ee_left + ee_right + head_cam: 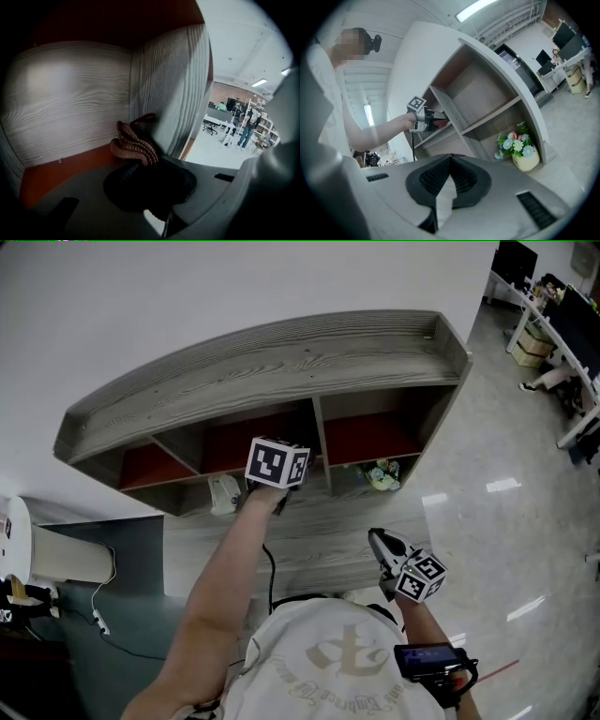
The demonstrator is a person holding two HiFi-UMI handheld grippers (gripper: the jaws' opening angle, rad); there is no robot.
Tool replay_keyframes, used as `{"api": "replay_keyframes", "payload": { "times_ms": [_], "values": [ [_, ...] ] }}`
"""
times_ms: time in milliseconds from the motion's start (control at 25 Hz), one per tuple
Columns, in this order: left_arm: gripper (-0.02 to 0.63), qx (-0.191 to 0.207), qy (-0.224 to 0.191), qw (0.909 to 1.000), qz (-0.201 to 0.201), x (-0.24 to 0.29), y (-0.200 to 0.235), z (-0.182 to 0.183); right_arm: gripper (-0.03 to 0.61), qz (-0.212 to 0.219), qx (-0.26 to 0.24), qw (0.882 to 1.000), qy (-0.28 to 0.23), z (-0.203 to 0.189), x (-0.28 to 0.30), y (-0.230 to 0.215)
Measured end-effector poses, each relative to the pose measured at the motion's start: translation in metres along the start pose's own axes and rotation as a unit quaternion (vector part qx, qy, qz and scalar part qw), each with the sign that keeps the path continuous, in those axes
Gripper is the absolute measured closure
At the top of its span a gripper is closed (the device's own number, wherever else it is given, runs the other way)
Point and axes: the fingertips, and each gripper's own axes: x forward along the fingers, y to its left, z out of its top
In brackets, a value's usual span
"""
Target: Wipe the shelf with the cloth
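The grey wood-grain shelf [281,357] has red-backed compartments. My left gripper [279,476] reaches into the middle compartment, its marker cube hiding the jaws in the head view. In the left gripper view the left gripper [140,161] is shut on a bunched reddish-brown knitted cloth [133,144], which is pushed into the corner by the upright divider [171,89]. My right gripper [380,540] hangs low by my body, away from the shelf. In its own view the right gripper [450,158] is shut and holds nothing. That view also shows the left gripper [423,117] at the shelf [487,93].
A pot of blue and white flowers [382,474] [520,152] stands in the lower right compartment. A white object [223,493] sits in the lower compartment under my left gripper. A white appliance [56,554] with a cable stands at the left. Desks [553,315] line the far right.
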Motion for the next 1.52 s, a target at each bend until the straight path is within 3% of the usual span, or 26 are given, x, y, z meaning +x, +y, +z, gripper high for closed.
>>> {"api": "replay_keyframes", "payload": {
  "times_ms": [240, 480, 760, 1200, 1520],
  "values": [
    [0.549, 0.002, -0.03, 0.9992, -0.025, -0.015, -0.018, -0.01, 0.574, -0.023, -0.007, 1.0, -0.009, 0.001, -0.004, 0.014],
    [0.548, -0.042, -0.105, 0.9928, -0.039, -0.036, -0.039, -0.037, 0.574, -0.053, -0.012, 0.998, -0.02, -0.001, -0.014, 0.019],
    [0.548, -0.038, -0.137, 0.9884, -0.053, -0.046, -0.071, -0.06, 0.574, -0.073, -0.013, 0.997, -0.026, -0.003, -0.025, 0.017],
    [0.548, -0.014, -0.165, 0.9839, -0.068, -0.028, -0.115, -0.036, 0.574, -0.06, -0.014, 0.998, -0.024, 0.021, -0.028, -0.025],
    [0.548, 0.01, -0.156, 0.9871, -0.037, 0.007, -0.141, -0.006, 0.574, -0.036, -0.014, 0.999, -0.018, 0.054, -0.037, -0.069]
  ]
}}
